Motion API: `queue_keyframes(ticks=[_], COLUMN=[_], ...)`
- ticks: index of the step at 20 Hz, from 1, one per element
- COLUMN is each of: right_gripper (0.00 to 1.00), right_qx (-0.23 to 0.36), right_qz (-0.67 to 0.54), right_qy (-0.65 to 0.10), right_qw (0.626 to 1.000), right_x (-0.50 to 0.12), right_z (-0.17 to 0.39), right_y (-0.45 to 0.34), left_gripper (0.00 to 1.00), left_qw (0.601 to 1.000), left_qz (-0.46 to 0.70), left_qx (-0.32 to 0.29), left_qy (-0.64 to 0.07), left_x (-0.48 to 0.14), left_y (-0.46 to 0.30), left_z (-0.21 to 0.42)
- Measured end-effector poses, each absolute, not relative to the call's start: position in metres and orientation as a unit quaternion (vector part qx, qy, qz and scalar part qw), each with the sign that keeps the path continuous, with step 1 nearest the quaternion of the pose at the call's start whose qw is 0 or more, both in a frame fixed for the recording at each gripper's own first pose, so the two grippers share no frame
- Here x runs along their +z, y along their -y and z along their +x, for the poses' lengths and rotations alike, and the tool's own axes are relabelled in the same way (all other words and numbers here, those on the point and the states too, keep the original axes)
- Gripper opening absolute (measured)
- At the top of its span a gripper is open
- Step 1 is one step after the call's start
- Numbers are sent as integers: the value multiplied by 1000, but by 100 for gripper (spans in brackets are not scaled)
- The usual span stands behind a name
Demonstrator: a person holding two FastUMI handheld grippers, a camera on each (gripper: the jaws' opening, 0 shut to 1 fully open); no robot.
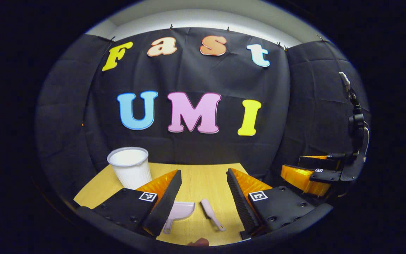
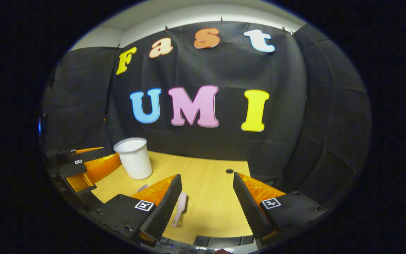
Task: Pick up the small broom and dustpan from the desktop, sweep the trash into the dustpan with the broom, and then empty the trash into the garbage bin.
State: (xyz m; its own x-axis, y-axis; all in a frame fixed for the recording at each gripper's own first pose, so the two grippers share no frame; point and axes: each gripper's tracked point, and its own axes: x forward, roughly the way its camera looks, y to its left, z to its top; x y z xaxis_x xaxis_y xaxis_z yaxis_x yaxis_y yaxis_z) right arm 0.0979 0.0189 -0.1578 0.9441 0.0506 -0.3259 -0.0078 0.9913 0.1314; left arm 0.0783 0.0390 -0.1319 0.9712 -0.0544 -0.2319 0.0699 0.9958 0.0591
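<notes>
On my left gripper (image 1: 203, 188) I saw two black wedge fingers with ribbed inner pads (image 1: 236, 194), orange sides and black screwed mounting plates, each carrying a square black-and-white marker (image 1: 258, 195). My right gripper (image 2: 206, 194) was built the same; from the left gripper view it trailed a dark cable.

A light yellow wood-grain table (image 1: 203, 180) stretches ahead beyond the fingers, backed by a black cloth wall (image 1: 196, 81). Above the cloth runs a pale, lit strip of wall (image 2: 196, 16).
</notes>
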Motion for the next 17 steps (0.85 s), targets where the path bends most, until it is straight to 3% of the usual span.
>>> queue_keyframes(ticks=[2,5,8,9,11,12,13,14,15,17], right_gripper=[94,94,85,94,94,87,87,94,87,87], right_qx=[5,10,21,27,36,35,38,41,41,44], right_qz=[58,83,65,60,56,55,57,59,59,55], right_qy=[-121,-90,-73,-64,-59,-58,-59,-57,-60,-57], right_qw=[991,992,995,996,996,996,996,996,996,996], right_x=[-140,-129,-124,-119,-113,-112,-111,-109,-110,-107], right_z=[100,92,89,87,84,84,87,91,96,103], right_y=[2,-2,-6,-9,-13,-14,-20,-28,-37,-52], left_gripper=[75,76,77,77,77,77,77,77,77,77], left_qw=[996,998,998,998,998,998,998,998,998,998], left_qz=[61,56,28,21,21,22,25,26,26,14], left_qx=[-23,-33,-18,-18,-11,-7,-3,2,7,7], left_qy=[-55,-28,-48,-49,-53,-55,-56,-54,-56,-64], left_x=[-99,-77,-77,-71,-72,-73,-72,-70,-69,-74], left_y=[-22,14,20,21,17,14,5,-6,-15,-27], left_z=[80,67,61,64,64,64,65,66,71,74])
